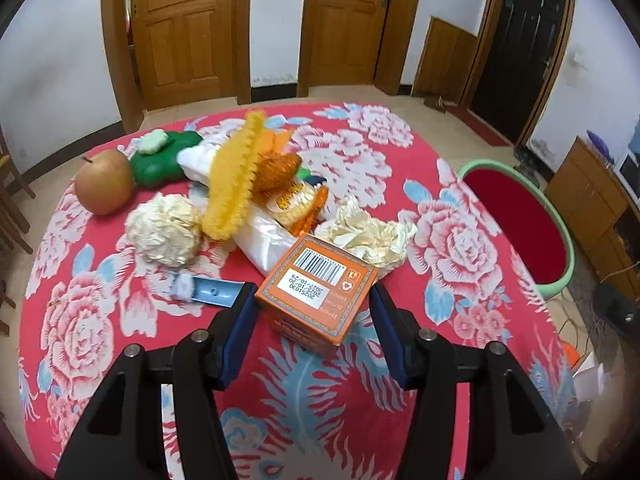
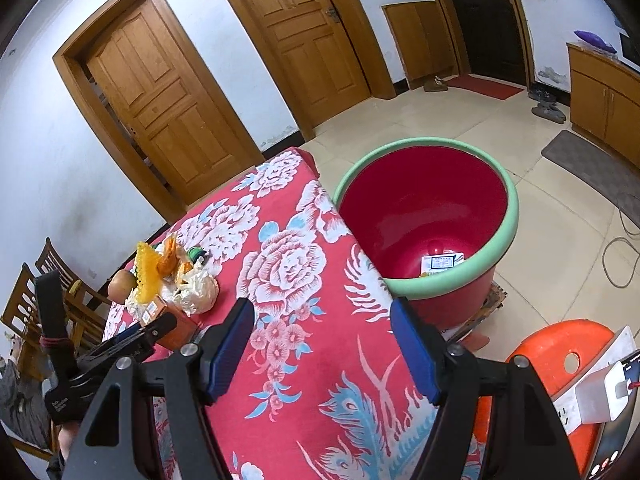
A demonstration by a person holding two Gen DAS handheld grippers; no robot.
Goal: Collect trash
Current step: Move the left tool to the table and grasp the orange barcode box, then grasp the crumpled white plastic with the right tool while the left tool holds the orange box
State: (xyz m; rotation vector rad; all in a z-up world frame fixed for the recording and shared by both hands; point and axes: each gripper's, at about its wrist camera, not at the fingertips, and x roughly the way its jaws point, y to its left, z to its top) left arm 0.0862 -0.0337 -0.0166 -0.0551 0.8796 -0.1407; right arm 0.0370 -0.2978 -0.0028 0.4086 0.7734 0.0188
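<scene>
An orange carton with a barcode (image 1: pixel 316 292) stands on the red floral tablecloth (image 1: pixel 360 380). My left gripper (image 1: pixel 312 308) is open, its blue pads on either side of the carton with small gaps. Behind it lie crumpled paper wads (image 1: pixel 166 230), a plastic bag (image 1: pixel 268 246), yellow and orange netting (image 1: pixel 236 176) and a snack wrapper (image 1: pixel 296 200). My right gripper (image 2: pixel 322 336) is open and empty over the table edge, beside the red bin with a green rim (image 2: pixel 428 216). A small box (image 2: pixel 442 261) lies in the bin.
A pear (image 1: pixel 105 182) and a green toy (image 1: pixel 160 160) sit at the table's far left. A blue flat piece (image 1: pixel 214 293) lies left of the carton. An orange stool (image 2: pixel 560 360) with a charger stands right of the bin. Wooden chairs (image 2: pixel 24 308) stand on the left.
</scene>
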